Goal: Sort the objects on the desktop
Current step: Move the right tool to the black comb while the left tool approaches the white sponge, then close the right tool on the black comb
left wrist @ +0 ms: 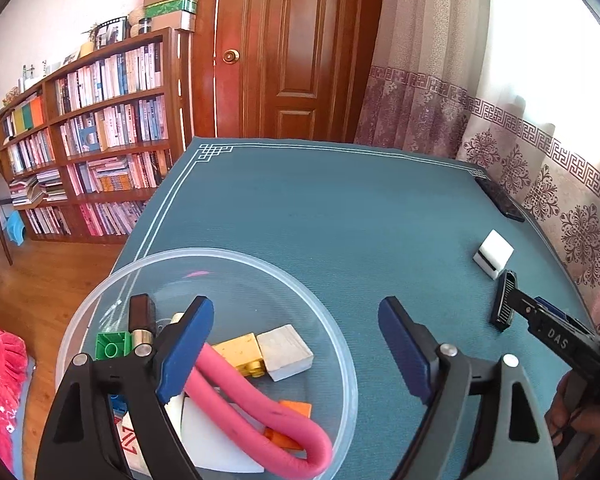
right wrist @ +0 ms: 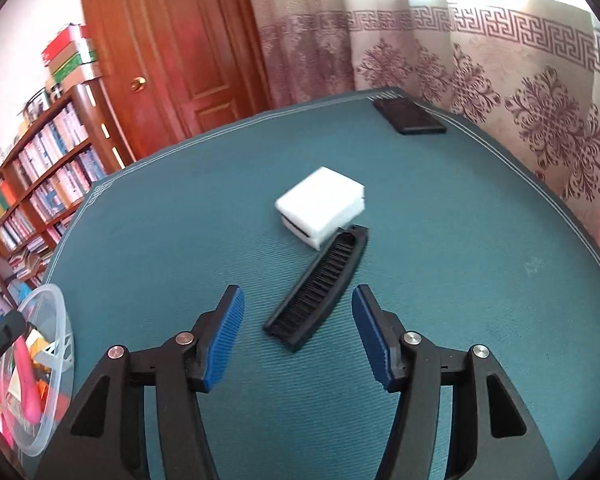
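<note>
The left gripper (left wrist: 296, 352) hangs with its blue-padded fingers spread wide and nothing between them, its left finger over a clear plastic bowl (left wrist: 340, 344) at the near left of the teal table mat (left wrist: 320, 208). The bowl holds a bent pink foam tube (left wrist: 260, 412), a yellow brick (left wrist: 240, 354), a pale wooden block (left wrist: 286, 352), a green brick (left wrist: 110, 344), an orange piece (left wrist: 296, 408) and a white card (left wrist: 216, 444) printed with red letters — too cut off to read with certainty.

The right gripper (right wrist: 298, 338) is just as wide open and empty, its fingers either side of the near end of a black comb (right wrist: 320, 288) that lies flat on the mat. In the left wrist view this gripper's black body carries the white letters "DAS". The comb's far end is just beside a white sponge block (right wrist: 320, 204) with a dark stripe along its side; whether they touch cannot be told. At the far right edge of the mat, well apart from both, lies a black phone (right wrist: 410, 116).

Behind the table are a bookshelf (left wrist: 100, 140), a wooden door (left wrist: 284, 48) and a patterned curtain (right wrist: 480, 72).
</note>
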